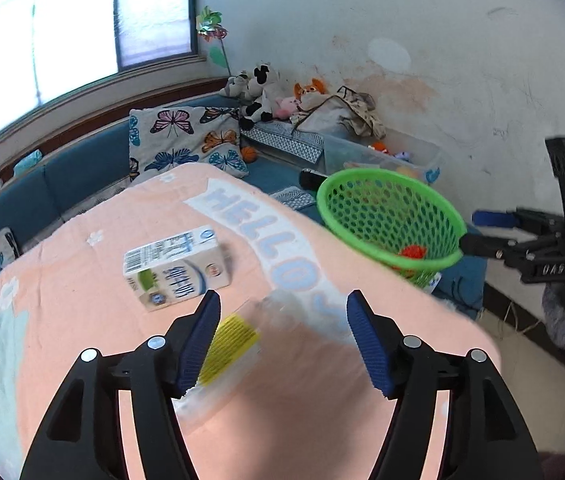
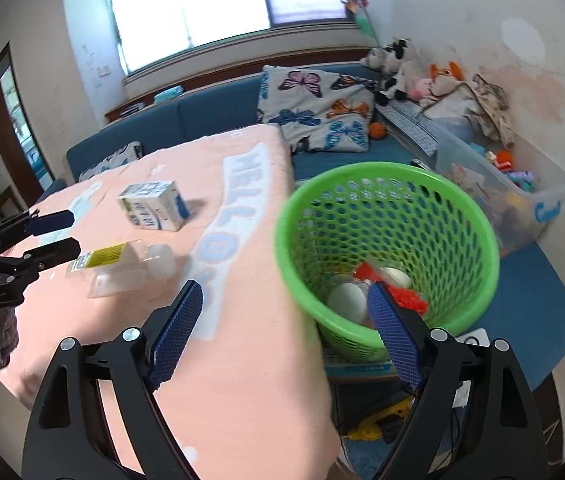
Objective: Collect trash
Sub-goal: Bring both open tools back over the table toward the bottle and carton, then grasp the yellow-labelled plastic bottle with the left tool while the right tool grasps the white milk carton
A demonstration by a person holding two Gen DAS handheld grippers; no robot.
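Note:
A clear plastic bottle with a yellow label (image 1: 238,340) lies on its side on the pink "HELLO" cloth (image 1: 82,280); it also shows in the right wrist view (image 2: 122,262). My left gripper (image 1: 282,312) is open, its fingers on either side of the bottle just above it, not closed on it. A milk carton (image 1: 176,266) lies behind the bottle, also in the right wrist view (image 2: 154,205). My right gripper (image 2: 282,300) is open and empty, beside the green mesh basket (image 2: 386,248), which holds several pieces of trash. The basket (image 1: 390,220) hangs past the table's right edge.
A blue sofa (image 2: 202,116) with a butterfly cushion (image 2: 318,108) runs behind the table. Plush toys (image 2: 402,64) and a clear toy bin (image 2: 522,184) sit at the far right. The table's right edge drops to the floor.

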